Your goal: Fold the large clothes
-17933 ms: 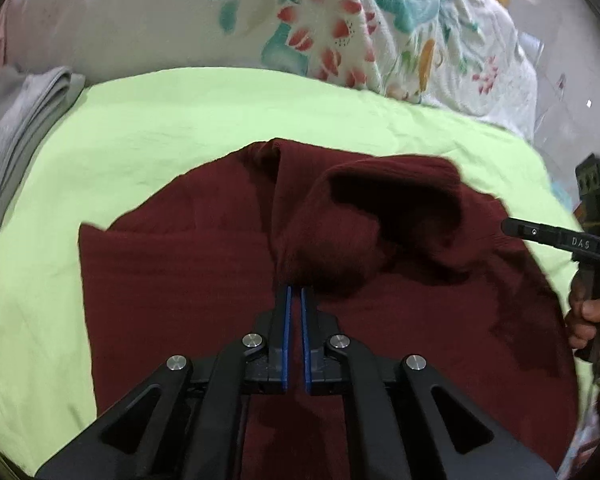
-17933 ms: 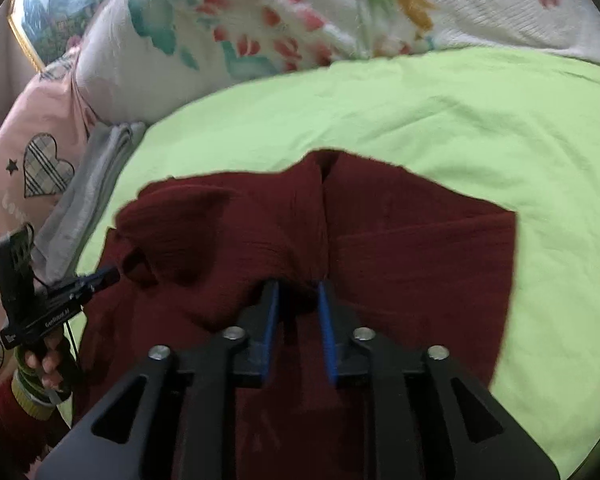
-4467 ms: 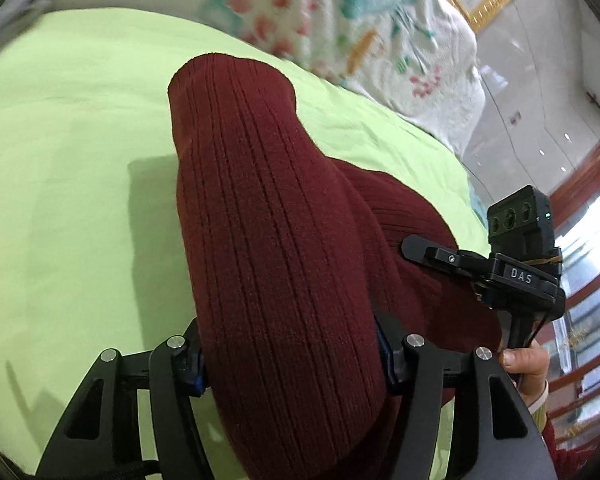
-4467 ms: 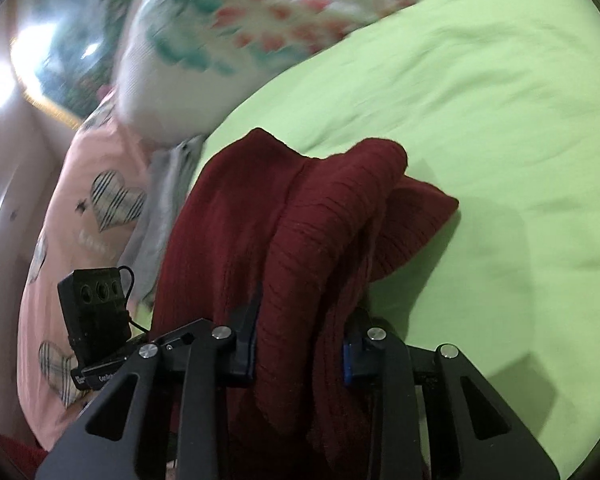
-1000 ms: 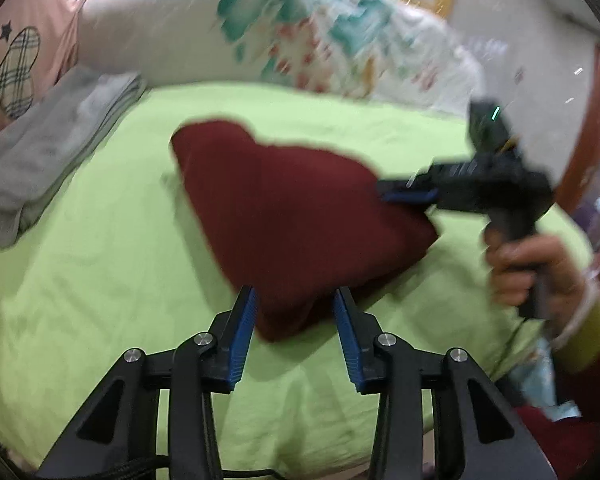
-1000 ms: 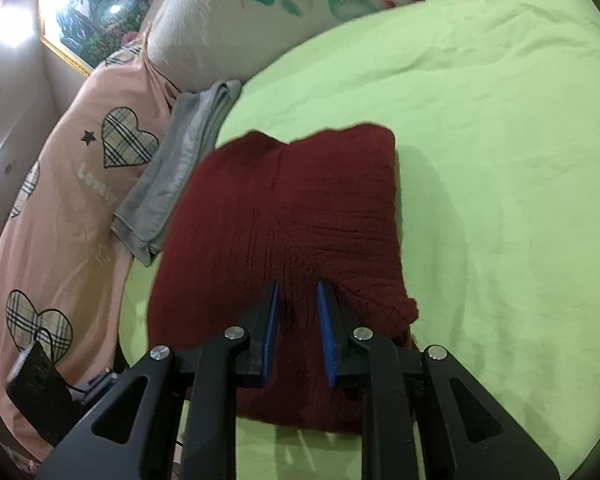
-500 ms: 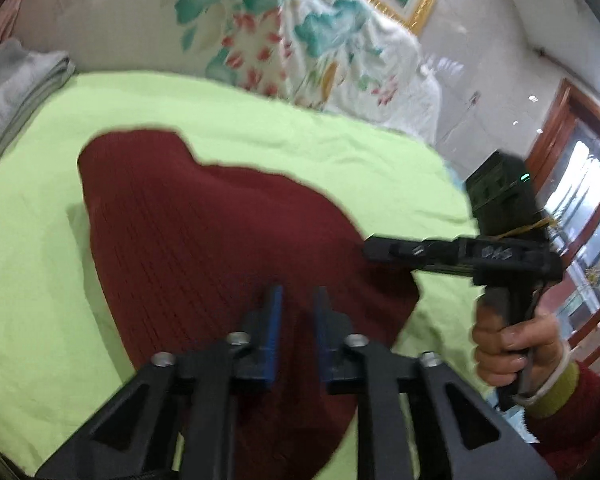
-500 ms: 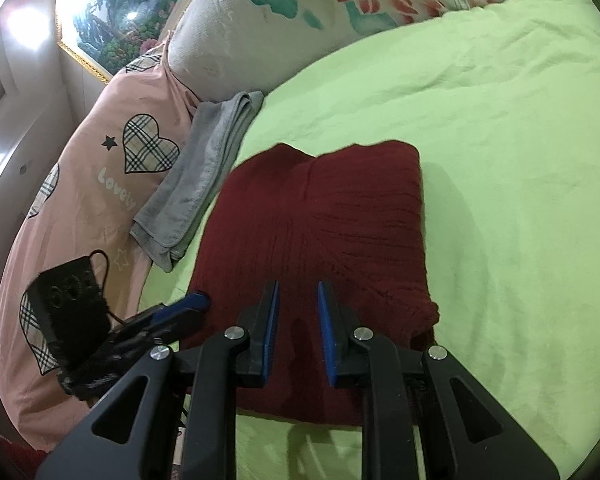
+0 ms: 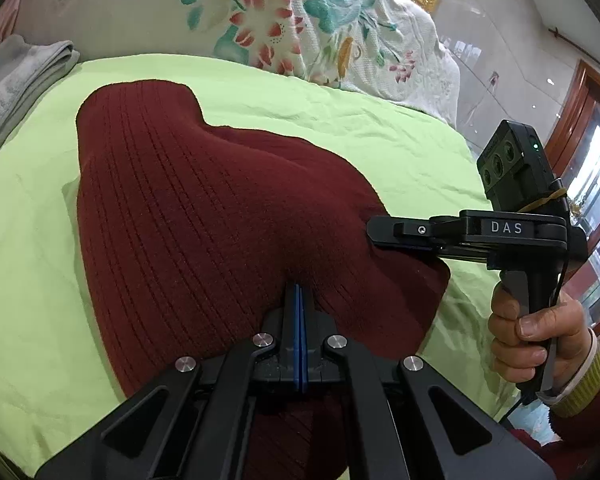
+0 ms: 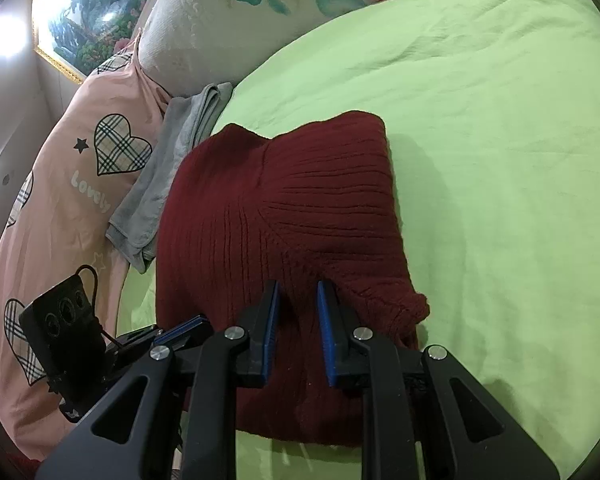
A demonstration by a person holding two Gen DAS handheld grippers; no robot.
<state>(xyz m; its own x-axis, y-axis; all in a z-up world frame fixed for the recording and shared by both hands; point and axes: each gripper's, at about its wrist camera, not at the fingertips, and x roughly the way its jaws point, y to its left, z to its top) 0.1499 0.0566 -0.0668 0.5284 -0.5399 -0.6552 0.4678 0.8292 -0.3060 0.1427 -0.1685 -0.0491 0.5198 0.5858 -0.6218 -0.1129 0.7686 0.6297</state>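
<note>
A dark red ribbed knit sweater (image 9: 204, 208) lies folded into a thick bundle on the lime green bed sheet (image 9: 340, 116). My left gripper (image 9: 298, 292) is shut, its blue pads pressed together on top of the sweater near its front edge; whether cloth is pinched between them I cannot tell. My right gripper (image 10: 298, 292) has its jaws slightly apart over the sweater (image 10: 300, 208), resting on its near part. The right gripper also shows in the left wrist view (image 9: 374, 232), touching the sweater's right edge.
A folded grey garment (image 10: 172, 184) lies beside the sweater to the left, also in the left wrist view (image 9: 16, 76). A pink heart-print pillow (image 10: 72, 184) and a floral quilt (image 9: 268, 16) lie behind. The green sheet (image 10: 500, 160) extends to the right.
The left gripper's jaws closed fully, from wide open a second ago, and it moved onto the sweater. The right gripper stayed on the sweater with its narrow gap unchanged.
</note>
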